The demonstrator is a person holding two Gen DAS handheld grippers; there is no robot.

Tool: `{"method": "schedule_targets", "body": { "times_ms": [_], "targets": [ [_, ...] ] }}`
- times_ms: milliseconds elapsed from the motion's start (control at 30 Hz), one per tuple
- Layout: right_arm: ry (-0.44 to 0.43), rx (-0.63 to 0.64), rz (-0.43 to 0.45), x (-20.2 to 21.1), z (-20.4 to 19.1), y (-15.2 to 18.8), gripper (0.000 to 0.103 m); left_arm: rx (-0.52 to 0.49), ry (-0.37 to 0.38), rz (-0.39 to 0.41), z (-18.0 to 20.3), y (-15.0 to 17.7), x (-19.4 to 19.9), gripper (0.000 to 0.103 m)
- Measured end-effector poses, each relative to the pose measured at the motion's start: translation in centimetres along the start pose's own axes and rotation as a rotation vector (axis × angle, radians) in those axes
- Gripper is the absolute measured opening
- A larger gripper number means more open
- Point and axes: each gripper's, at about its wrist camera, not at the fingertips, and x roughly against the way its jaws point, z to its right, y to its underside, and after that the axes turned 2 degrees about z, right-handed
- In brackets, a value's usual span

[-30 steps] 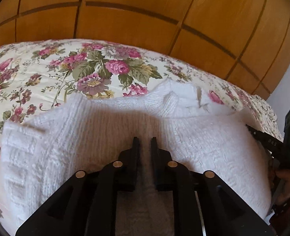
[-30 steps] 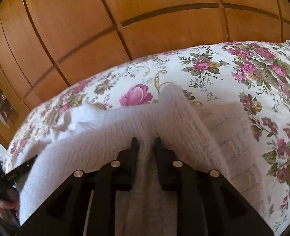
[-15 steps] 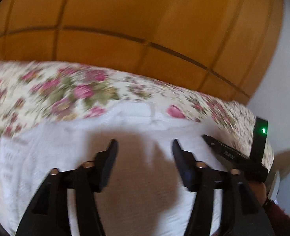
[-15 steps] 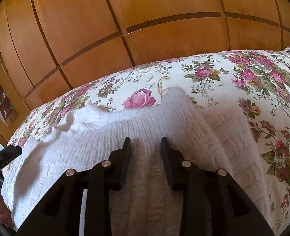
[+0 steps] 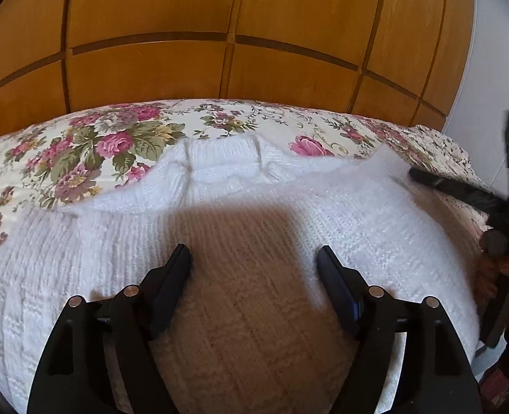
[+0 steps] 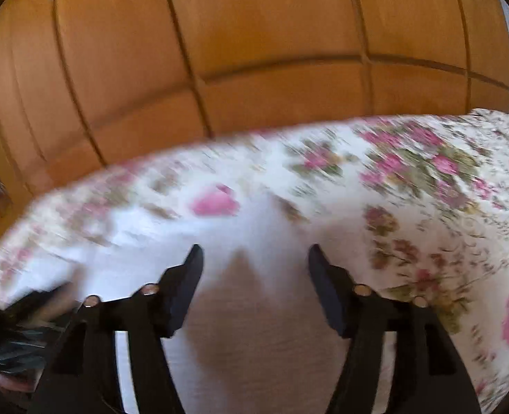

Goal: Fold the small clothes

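Note:
A white knitted sweater [image 5: 254, 227] lies spread on the flowered bedspread [image 5: 116, 138], its collar toward the far side. My left gripper [image 5: 253, 258] hovers just above the sweater's middle, jaws wide open and empty. The right gripper [image 5: 461, 193] shows at the right edge of the left wrist view, held by a hand. In the blurred right wrist view the right gripper [image 6: 254, 258] is open and empty over the white sweater [image 6: 254, 327].
A wooden panelled wardrobe [image 5: 220, 34] stands right behind the bed. A white wall [image 5: 496, 51] is at the far right. The bedspread [image 6: 427, 189] extends to the right in the right wrist view.
Both grippers were shut on the sweater a second ago; both have opened and let it go. The right wrist camera is now moving fast and blurred.

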Motion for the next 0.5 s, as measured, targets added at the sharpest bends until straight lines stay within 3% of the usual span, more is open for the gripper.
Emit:
{"method": "schedule_targets", "body": {
  "times_ms": [33,67,233,467,500],
  "targets": [
    [0.055,0.014,-0.047,-1.3,0.4,0.4,0.046,0.0,0.003,0.0,0.1,0.1,0.2,0.077],
    [0.042,-0.001,-0.061,-2.2,1.0,0.8,0.046,-0.001,0.011,-0.001,0.1,0.0,0.1,0.079],
    [0.068,0.0,-0.031,-2.5,0.9,0.6,0.048,0.041,0.026,-0.005,-0.4,-0.2,1.1,0.079],
    [0.062,0.004,-0.025,-2.2,0.8,0.7,0.052,0.134,-0.053,0.041,-4.2,1.3,5.1,0.08],
    [0.07,0.01,-0.022,-2.1,0.7,0.7,0.052,0.152,-0.088,0.041,-5.0,1.6,5.7,0.084]
  ]
}}
